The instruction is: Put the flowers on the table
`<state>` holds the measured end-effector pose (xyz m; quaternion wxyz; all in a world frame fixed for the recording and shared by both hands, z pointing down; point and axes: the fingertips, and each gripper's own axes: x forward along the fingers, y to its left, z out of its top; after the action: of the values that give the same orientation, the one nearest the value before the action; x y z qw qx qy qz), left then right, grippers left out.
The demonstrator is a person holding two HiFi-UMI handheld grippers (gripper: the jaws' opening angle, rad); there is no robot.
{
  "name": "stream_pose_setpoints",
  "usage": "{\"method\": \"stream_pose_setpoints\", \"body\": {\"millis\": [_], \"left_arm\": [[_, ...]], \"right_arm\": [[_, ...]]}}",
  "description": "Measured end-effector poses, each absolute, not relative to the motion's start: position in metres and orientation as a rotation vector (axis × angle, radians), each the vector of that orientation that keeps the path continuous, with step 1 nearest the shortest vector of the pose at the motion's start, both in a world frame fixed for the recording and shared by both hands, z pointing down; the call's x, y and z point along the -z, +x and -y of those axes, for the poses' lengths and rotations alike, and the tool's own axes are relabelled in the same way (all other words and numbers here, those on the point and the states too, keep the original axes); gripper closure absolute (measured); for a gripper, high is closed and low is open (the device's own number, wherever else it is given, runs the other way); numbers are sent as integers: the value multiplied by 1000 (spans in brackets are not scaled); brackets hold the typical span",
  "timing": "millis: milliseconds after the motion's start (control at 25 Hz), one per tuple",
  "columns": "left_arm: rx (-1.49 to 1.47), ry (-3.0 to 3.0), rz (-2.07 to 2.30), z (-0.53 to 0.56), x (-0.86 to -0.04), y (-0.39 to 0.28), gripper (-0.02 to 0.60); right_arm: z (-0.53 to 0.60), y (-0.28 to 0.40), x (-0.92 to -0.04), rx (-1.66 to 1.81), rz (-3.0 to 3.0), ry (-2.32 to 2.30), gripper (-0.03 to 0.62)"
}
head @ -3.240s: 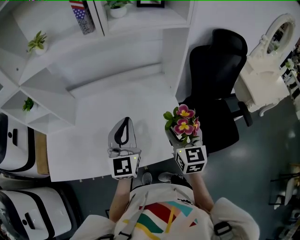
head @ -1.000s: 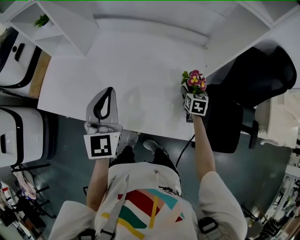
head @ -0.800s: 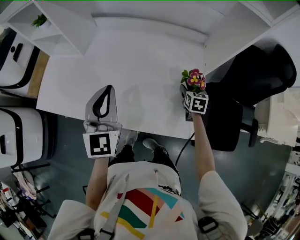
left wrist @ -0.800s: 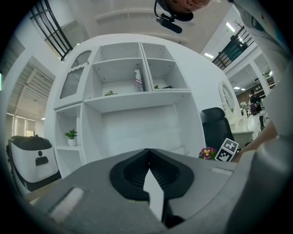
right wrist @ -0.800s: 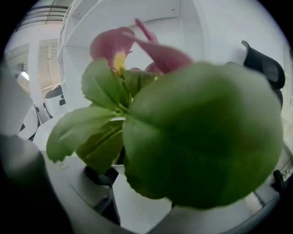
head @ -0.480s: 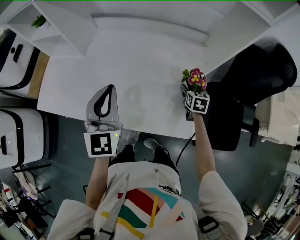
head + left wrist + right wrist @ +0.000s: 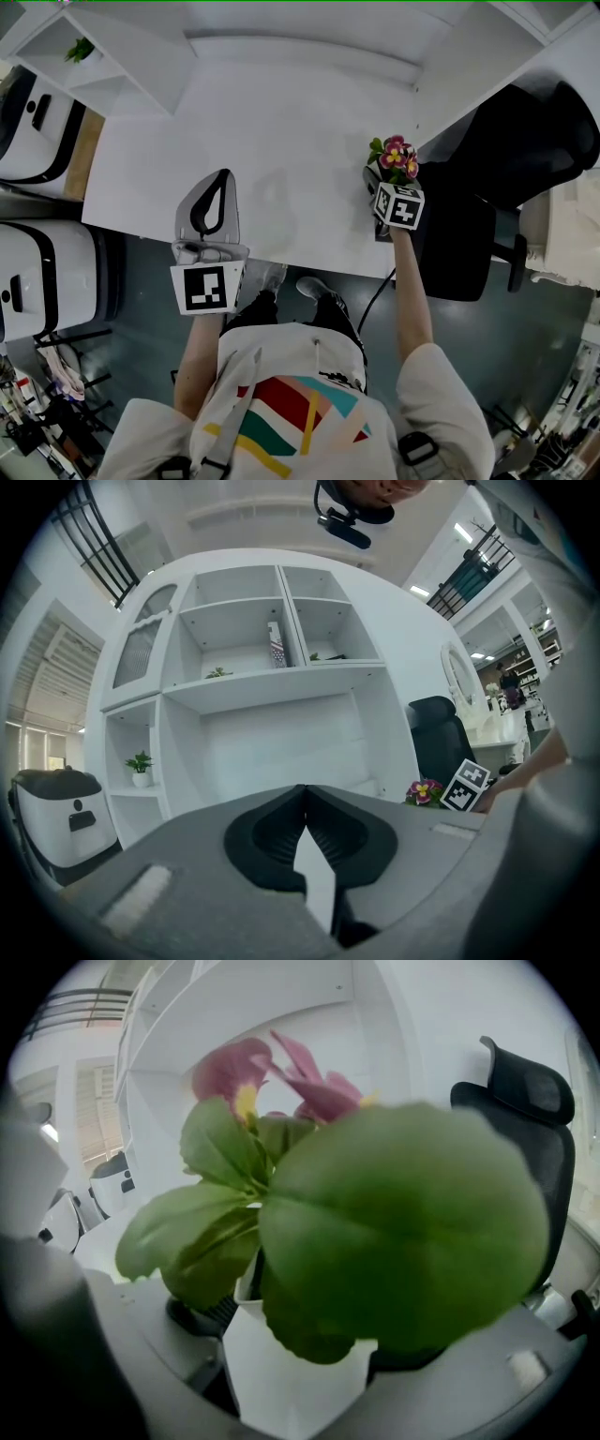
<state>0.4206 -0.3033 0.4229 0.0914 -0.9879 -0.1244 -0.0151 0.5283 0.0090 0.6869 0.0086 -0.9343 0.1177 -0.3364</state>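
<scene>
Looking down in the head view, the flowers (image 7: pixel 397 156) sit at the right edge of the white table (image 7: pixel 281 112), right of centre in the frame, with the right gripper (image 7: pixel 382 180) around their base. The left gripper (image 7: pixel 221 174) hovers lower left over the table's near edge.

In the left gripper view, that claw (image 7: pixel 303 791) is pressed together and empty; the flowers (image 7: pixel 424 790) show small at centre right.

In the right gripper view, the claw (image 7: pixel 302 1340) is spreading, with the flowers' white pot (image 7: pixel 291 1377) between its jaws. Green leaves (image 7: pixel 403 1232) fill the frame's middle, pink blooms above.
</scene>
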Motion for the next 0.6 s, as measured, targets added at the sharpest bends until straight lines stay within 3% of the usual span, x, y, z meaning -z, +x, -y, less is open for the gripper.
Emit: {"method": "stream_pose_setpoints", "body": {"millis": [600], "left_arm": [[-13,-2939,484,280,-416,424,578]], "right_arm": [[-12,497,-659,944,-345,-2931,170]]}}
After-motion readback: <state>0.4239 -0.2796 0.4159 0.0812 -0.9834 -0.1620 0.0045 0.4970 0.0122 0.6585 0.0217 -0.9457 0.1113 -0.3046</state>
